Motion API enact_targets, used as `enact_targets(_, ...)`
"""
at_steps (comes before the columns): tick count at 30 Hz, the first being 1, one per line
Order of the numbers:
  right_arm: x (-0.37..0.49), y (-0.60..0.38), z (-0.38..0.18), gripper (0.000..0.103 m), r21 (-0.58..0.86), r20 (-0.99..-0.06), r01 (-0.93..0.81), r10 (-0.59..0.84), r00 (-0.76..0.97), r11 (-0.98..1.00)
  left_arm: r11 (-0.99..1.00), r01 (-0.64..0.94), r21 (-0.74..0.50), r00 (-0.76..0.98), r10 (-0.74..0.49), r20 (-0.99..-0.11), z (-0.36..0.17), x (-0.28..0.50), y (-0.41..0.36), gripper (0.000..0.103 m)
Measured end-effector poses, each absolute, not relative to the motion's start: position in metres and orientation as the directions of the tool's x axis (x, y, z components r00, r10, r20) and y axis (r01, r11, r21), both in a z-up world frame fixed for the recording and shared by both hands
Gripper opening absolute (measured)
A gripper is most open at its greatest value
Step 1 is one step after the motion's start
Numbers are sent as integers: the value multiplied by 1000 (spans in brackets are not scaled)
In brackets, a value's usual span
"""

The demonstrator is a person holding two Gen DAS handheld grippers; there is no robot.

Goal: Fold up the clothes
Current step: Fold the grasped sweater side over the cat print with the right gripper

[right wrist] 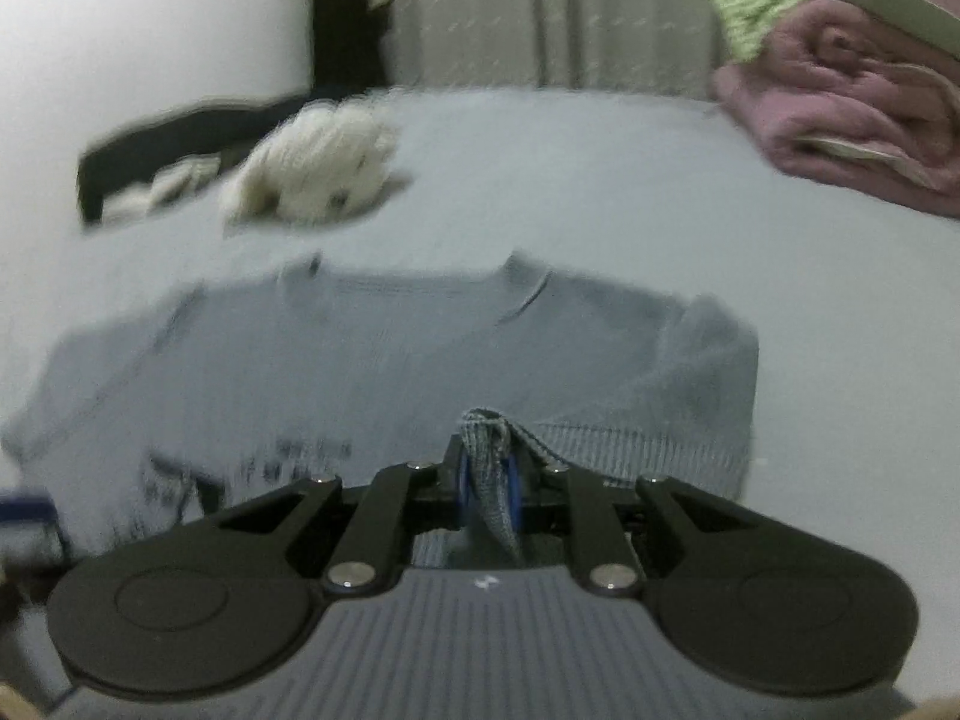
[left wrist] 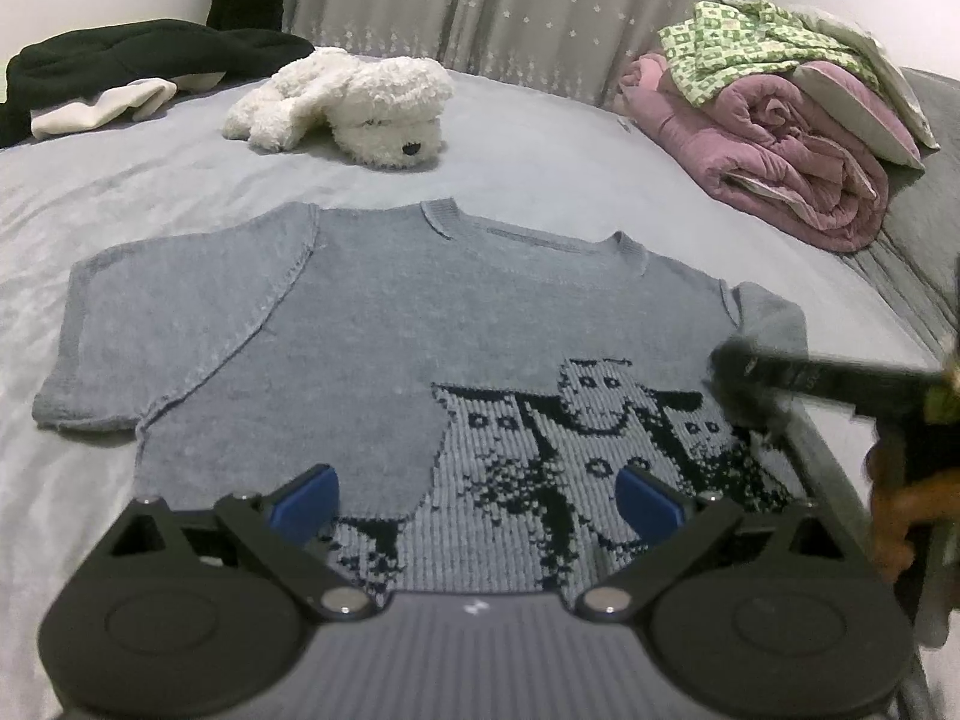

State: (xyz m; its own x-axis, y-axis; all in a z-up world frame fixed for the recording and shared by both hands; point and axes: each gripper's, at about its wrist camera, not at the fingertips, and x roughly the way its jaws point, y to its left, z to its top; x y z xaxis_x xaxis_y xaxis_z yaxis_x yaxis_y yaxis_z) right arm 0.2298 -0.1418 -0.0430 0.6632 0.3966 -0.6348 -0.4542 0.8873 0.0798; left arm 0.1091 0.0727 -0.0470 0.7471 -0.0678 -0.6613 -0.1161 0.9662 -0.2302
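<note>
A grey-blue knitted short-sleeved sweater (left wrist: 360, 324) lies spread on the bed, collar away from me, with a black figure pattern (left wrist: 576, 438) on its near right part. My left gripper (left wrist: 477, 504) hovers open over the near hem, and nothing is between its blue pads (left wrist: 306, 501). In the right wrist view, which is blurred, the sweater (right wrist: 390, 354) lies ahead. My right gripper (right wrist: 487, 480) is shut on a bunched strip of its knit fabric. In the left wrist view the right gripper (left wrist: 738, 375) shows as a dark blur at the sweater's right edge, with a hand (left wrist: 900, 516) behind it.
The light grey bedsheet (left wrist: 540, 168) stretches all around. A white plush dog (left wrist: 354, 102) lies beyond the collar. A rolled pink quilt (left wrist: 780, 150) topped by green patterned cloth (left wrist: 750, 42) sits at the back right. Dark clothing (left wrist: 138, 54) is piled at the back left, before a curtain (left wrist: 510, 0).
</note>
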Motion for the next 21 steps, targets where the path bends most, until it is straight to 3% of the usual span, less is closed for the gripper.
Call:
enact_targets(4,229,-143,-54,30,110,-641,-474,427,638,874,959,-104,-265,754,-97,-650,-43,114,74,96)
enact_targets(6,229,-155,-51,46,202,-628,-477,487,607,855,960,-87,-265,761,-108,-640,-40,117,73,96)
enact_targets(7,229,-162,-47,47,244,-615,-482,519,594,841,963,-74,-259,765,-111,-634,-38,120,70,96)
enact_targets(13,227,-210,-33,50,414,-538,-491,641,548,767,978,65,-197,795,-170,-582,-28,145,39,96)
enact_targets(21,231,-267,-36,51,500,-441,-448,663,605,741,957,286,46,791,-209,-575,-42,189,-39,91)
